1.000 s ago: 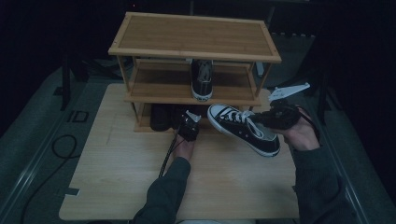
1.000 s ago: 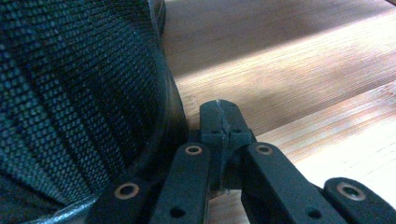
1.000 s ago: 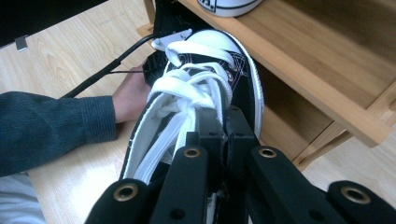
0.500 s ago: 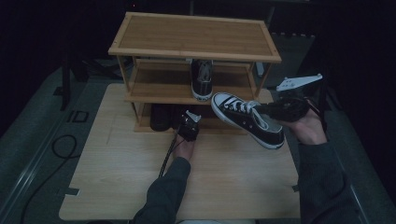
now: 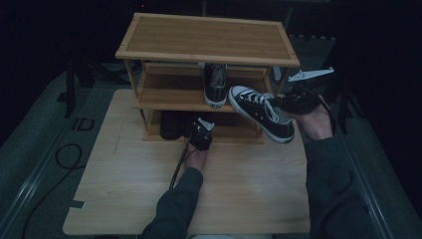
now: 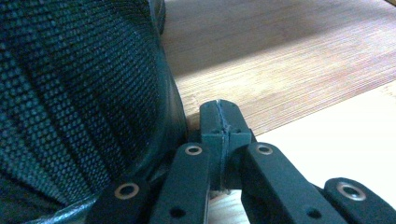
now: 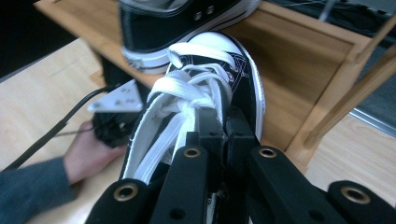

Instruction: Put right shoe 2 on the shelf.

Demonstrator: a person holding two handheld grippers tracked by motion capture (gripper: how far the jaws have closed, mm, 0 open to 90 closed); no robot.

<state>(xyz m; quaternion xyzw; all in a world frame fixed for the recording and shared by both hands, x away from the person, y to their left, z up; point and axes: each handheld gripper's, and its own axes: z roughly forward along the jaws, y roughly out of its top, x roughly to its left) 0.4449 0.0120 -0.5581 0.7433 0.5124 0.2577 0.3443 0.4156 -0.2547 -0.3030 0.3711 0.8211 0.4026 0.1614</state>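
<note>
Right hand-held gripper (image 5: 286, 102): jaws together, clamped on rear collar of black-and-white sneaker (image 5: 261, 113), held in air, toe toward middle shelf (image 5: 164, 97) of wooden shoe rack (image 5: 206, 37).

Left hand-held gripper (image 5: 200, 135): jaws together, nothing between them, low on desk (image 5: 124, 189) beside black mesh shoe (image 6: 79, 102) on bottom shelf.

Risks: thin grip on collar, so sneaker may swing or slip; toe may knock rack post or matching sneaker (image 5: 215, 84).

Rack contents: matching sneaker on middle shelf; dark shoes on bottom shelf; top bare.
</note>
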